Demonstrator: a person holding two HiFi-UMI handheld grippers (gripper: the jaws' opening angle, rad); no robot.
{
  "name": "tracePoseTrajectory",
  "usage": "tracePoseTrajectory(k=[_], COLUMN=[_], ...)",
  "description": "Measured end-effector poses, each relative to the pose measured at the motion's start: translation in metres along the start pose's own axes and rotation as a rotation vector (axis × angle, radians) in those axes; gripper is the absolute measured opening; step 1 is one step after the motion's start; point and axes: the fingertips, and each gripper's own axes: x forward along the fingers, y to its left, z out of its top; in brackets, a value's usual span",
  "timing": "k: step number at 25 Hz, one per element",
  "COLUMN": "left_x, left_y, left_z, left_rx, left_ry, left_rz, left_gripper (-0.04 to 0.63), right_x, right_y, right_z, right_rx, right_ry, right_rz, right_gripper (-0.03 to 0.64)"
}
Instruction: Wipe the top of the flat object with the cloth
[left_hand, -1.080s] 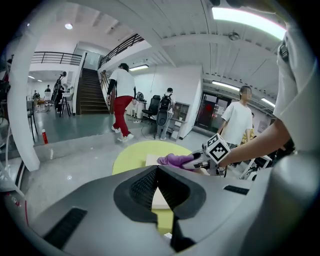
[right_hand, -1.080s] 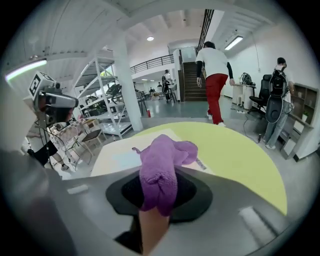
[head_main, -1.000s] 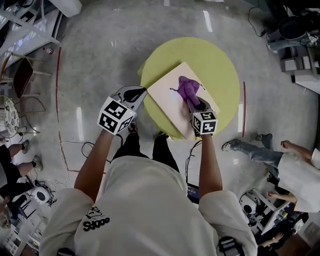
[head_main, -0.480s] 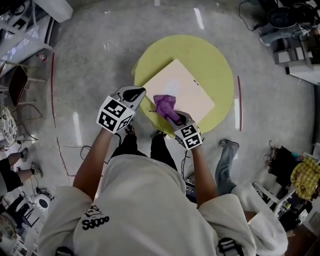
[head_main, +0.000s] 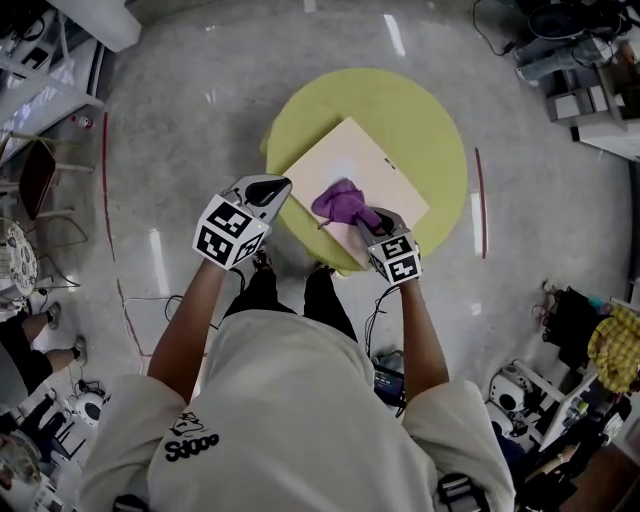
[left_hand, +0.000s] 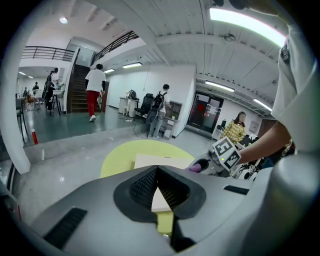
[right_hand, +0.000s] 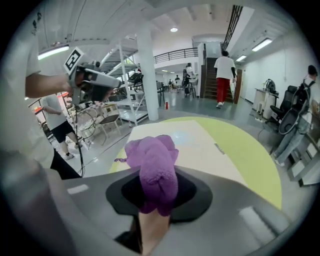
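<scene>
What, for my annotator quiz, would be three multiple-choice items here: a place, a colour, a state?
1. Where does the beige board lie?
A. on the floor
B. on a chair
C. on the round green table
2. What colour is the cloth?
A. purple
B. white
C. yellow
3. What are the jaws of the right gripper doing?
A. standing open, empty
B. clamping the cloth
C. clamping the board's edge
Key: 1 C, the board rests on the tabletop; 2 A, it shows purple in every view; 3 B, cloth sits pinched between them in the right gripper view.
</scene>
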Motion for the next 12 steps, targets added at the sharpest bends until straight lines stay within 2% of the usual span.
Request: tracePoseTrajectory(k=[7,9,12], left_x=[0.0,0.0,0.001], left_y=[0.0,0.001,-0.001], left_z=[-0.002,-0.001,-0.002], left_rx=[-0.015,-0.014,-0.012], left_ry=[0.005,0.007,0.012], left_rz=[0.009,0.01,0.007], left_gripper=[0.006,0.006,0.006], right_x=[-0.011,-0.014,-0.017], right_y=[-0.118,-0.138,-0.147], right_z=[-0.009,-0.01,-0.013], right_rx=[0.15,0.197,0.207], right_ry=[-0.002,-0.014,-0.018], right_rz=[-0.226,-0.262,-0.281], right_gripper=[0.103,0.103,0.105])
